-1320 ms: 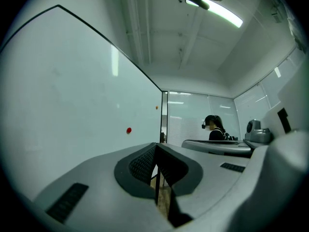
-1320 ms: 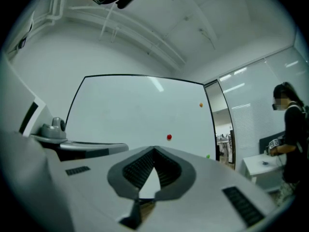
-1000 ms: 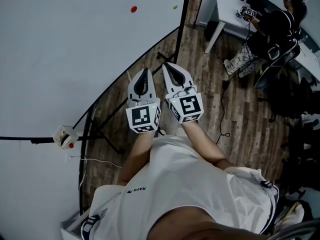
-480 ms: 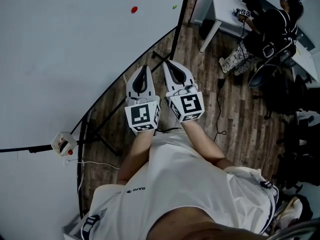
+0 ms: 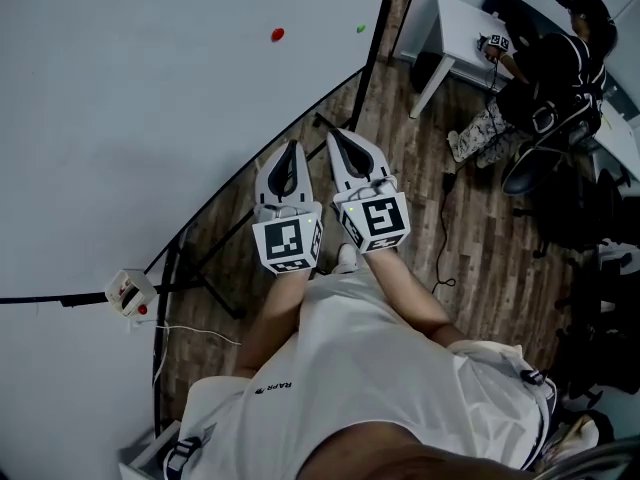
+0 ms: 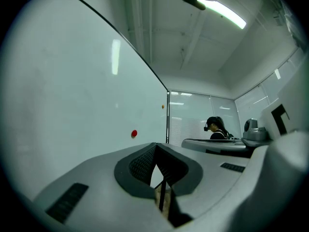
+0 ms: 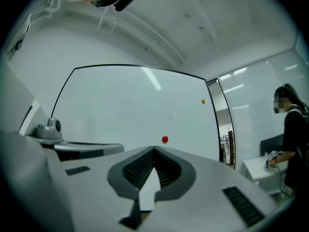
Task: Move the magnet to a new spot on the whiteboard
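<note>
Magnet [image 5: 277, 34], red, sits high on the whiteboard [image 5: 150, 118], well apart from both tongs. A second, greenish dot [image 5: 360, 28] lies near the board's right edge; it is too small to tell its shape.

Head view: left gripper [image 5: 290, 146] and right gripper [image 5: 335, 133] are held side by side over the wood floor [image 5: 470, 238], both with jaws together and nothing in them. The holder's white shirt [image 5: 370, 368] covers the lower frame. A small box [image 5: 128, 294] clings at the board's lower edge; details are unclear. A seated person [image 5: 550, 68] is at a white desk [image 5: 455, 28], partly cut off at the frame's corner.

Left gripper view: the left gripper [image 6: 155, 146] has its tips meeting, empty. The red magnet [image 6: 133, 134] shows on the board beyond them, the board seen at a slant. The neighbouring gripper blocks the right side.

Right gripper view: the right gripper [image 7: 154, 150] is closed, empty, with the red magnet [image 7: 165, 139] just above the tips in the frame but far off on the board. The floor is hidden.
</note>
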Demonstrator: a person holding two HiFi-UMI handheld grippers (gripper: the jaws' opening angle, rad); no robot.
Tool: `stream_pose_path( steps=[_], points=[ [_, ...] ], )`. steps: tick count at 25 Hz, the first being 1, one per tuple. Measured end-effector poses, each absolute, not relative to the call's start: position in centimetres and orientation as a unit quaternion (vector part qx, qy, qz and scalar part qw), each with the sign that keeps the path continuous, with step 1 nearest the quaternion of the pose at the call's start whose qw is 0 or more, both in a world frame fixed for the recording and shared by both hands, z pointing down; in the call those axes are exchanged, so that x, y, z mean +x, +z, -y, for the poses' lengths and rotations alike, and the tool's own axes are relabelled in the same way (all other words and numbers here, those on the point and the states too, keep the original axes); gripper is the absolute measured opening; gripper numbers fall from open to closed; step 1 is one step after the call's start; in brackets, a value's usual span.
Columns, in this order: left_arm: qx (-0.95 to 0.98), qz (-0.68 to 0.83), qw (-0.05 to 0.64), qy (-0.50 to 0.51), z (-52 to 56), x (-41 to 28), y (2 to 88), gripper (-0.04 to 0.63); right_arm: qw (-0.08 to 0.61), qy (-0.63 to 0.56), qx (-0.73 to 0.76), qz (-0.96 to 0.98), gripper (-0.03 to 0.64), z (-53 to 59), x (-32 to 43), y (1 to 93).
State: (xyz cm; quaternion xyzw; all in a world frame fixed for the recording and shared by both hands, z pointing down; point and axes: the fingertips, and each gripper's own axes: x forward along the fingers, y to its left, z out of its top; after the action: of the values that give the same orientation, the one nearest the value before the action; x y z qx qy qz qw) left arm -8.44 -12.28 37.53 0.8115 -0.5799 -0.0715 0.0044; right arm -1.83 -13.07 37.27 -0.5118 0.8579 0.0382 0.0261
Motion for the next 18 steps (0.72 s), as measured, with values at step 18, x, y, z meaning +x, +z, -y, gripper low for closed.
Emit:
stream_pose_path(
  steps=[18],
  points=[
    [0.780,0.622,-0.007,-0.070,16.7,-7.0,37.2,0.002,0.042,0.031,-0.458,-0.887,0.014,17.8,-0.9,37.0]
  ],
)
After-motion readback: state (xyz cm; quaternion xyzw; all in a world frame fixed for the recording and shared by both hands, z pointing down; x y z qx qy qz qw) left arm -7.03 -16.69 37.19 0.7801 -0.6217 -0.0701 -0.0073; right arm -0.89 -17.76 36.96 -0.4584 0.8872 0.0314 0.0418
